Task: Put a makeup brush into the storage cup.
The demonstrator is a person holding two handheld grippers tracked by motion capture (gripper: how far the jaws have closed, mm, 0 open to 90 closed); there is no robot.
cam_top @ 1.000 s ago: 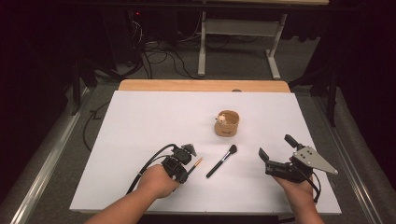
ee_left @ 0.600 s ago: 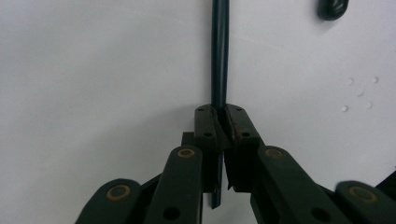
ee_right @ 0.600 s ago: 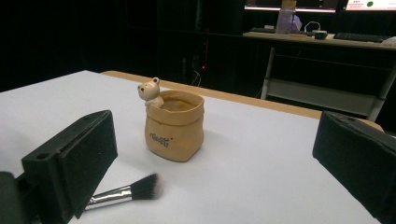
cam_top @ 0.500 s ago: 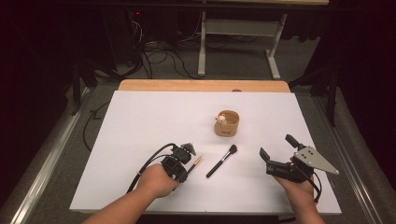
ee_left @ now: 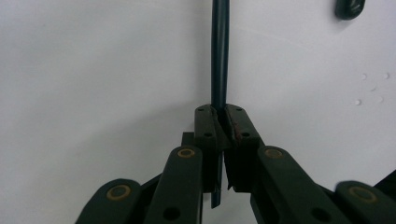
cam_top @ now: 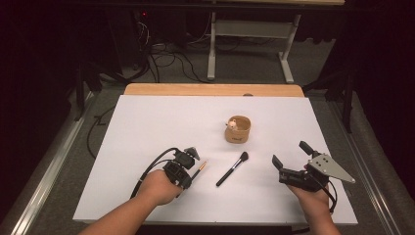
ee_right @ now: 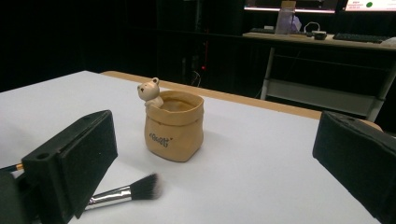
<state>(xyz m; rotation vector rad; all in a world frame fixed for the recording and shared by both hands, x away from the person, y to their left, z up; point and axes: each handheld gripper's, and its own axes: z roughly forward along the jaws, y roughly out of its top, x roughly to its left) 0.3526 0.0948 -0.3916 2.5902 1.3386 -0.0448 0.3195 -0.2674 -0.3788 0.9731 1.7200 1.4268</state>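
Brush (ee_left: 219,51), the thin dark-handled one, sits clamped in the left gripper (cam_top: 191,164) w/ jaws pinched tight on its shaft, down at abt 7 o'clock on the white table (cam_top: 161,122). Vs a sec ago, basically nothing's shifted: same grip, no lift yet. Right gripper (cam_top: 288,161) hangs wide open at 5 o'clock, holding nothing. Bigger makeup brush (cam_top: 233,168) lies between them; bear pot (cam_top: 238,129) near centre. Grab looks done, so lift toward the pot prob. comes next.

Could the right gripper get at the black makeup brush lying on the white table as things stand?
Probably yes. The right gripper stands open and holds nothing, and bare table lies between it and the black makeup brush. The tan pot sits farther back, off that path, and the left gripper is shut on a thin brush.
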